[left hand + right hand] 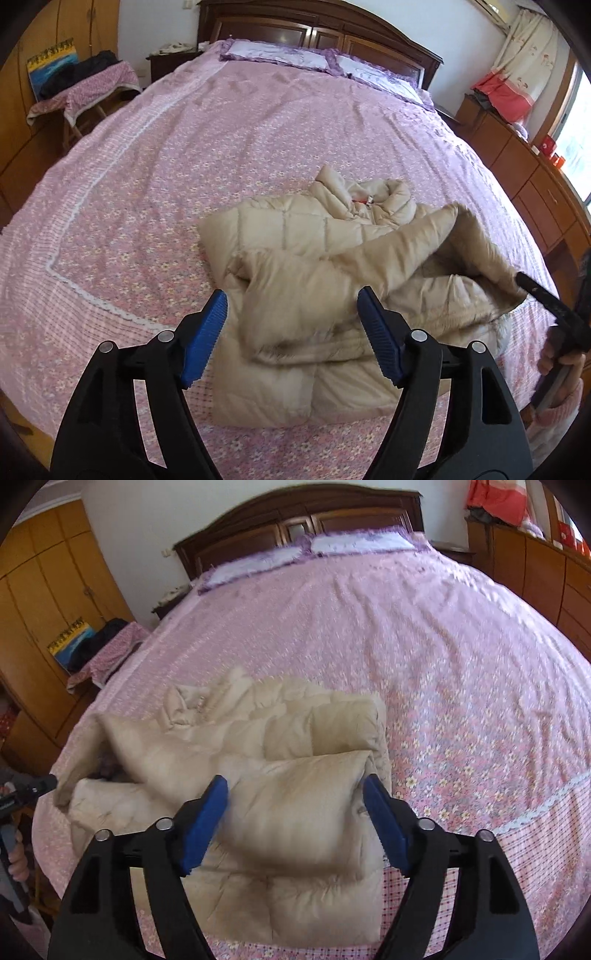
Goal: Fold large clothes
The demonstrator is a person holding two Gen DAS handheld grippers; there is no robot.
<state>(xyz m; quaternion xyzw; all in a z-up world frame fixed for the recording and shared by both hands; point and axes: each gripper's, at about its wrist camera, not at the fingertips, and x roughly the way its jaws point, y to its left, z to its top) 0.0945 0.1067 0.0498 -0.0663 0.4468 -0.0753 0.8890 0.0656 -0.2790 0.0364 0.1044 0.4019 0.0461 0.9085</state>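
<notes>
A beige puffer jacket [325,266] lies partly folded on the pink floral bedspread [184,155], its fur-trimmed hood raised on the right. My left gripper [291,301] is open and empty just above the jacket's near sleeve. In the right wrist view the jacket [258,760] lies under my right gripper [295,786], which is open, with a puffy sleeve between the blue pads but not clamped. The right gripper also shows in the left wrist view [554,306] at the hood's edge. The left gripper shows in the right wrist view [33,786] at the far left.
The bed has a dark wooden headboard [317,33] and purple-trimmed pillows [280,55]. A cloth-covered stool [85,92] stands to the left by wooden wardrobes [48,590]. A wooden dresser [535,177] runs along the right under a window.
</notes>
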